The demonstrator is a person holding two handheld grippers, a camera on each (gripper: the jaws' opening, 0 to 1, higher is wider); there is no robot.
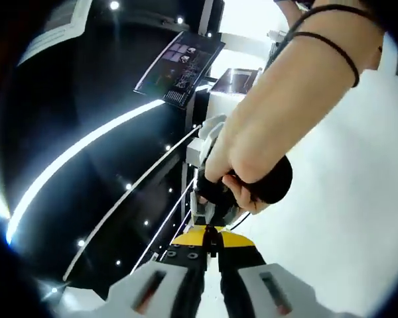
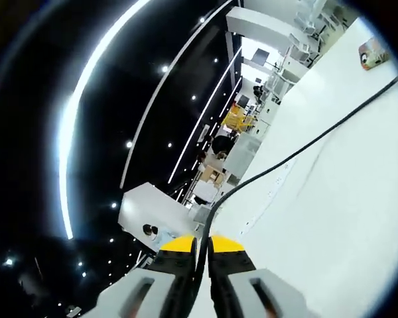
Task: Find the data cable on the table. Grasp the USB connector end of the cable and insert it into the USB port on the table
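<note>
In the right gripper view the black data cable [image 2: 298, 154] leaves my right gripper [image 2: 203, 255] and runs across the white table [image 2: 331, 218] to the far upper right. The yellow-tipped jaws are shut on it. Neither cable end nor a USB port can be made out. In the left gripper view my left gripper [image 1: 212, 244] has its yellow tips pressed together on a small black piece, which looks like part of the cable. Just beyond those tips a person's hand [image 1: 252, 159] holds the right gripper's black handle [image 1: 215, 195].
The white table [image 1: 345, 218] spreads to the right of the hand. A small orange and grey object [image 2: 374, 53] lies at the table's far end. A white box [image 2: 146, 213] stands off the table's left side. A dark screen [image 1: 179, 66] hangs beyond, under a black ceiling with light strips.
</note>
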